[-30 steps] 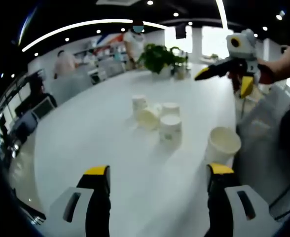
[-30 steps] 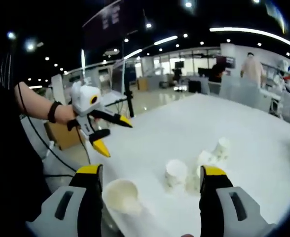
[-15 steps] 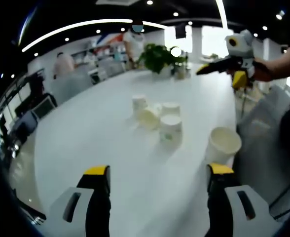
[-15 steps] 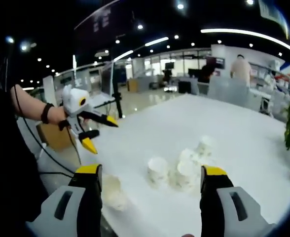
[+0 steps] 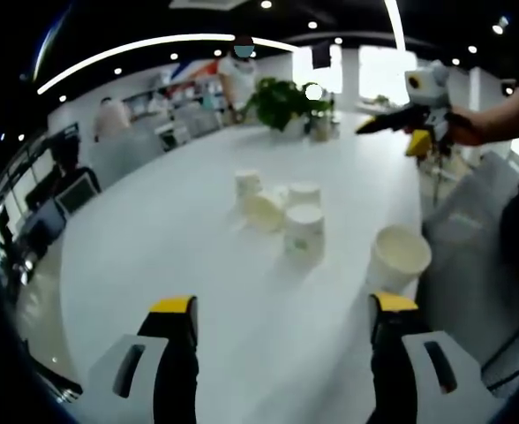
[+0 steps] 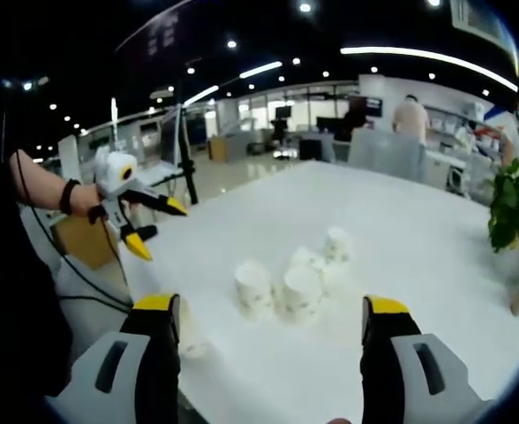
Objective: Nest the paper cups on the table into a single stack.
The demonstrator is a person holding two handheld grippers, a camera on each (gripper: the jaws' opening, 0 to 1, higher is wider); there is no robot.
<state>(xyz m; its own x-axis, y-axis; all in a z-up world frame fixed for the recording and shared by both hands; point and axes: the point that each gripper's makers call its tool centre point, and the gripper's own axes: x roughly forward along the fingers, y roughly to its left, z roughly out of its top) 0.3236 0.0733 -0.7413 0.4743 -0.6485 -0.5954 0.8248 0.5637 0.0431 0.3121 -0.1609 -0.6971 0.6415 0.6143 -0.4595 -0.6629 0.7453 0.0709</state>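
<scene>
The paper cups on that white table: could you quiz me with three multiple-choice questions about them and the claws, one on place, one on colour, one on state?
1. Where does the big upright paper cup stand?
A. by the table's near edge, apart from the cluster
B. inside the cluster
C. beside the potted plant

2. What colour are the claw tips?
A. red
B. yellow
C. blue

3. What is the left claw doing?
A. gripping a cup
B. open, holding nothing
C. shut empty

Answers: 1 A, it sits alone near the white table edge, away from the cup cluster. 2 B, yellow pads cap both jaws. 3 B, its jaws stand wide apart over bare table; the right claw likewise.
</scene>
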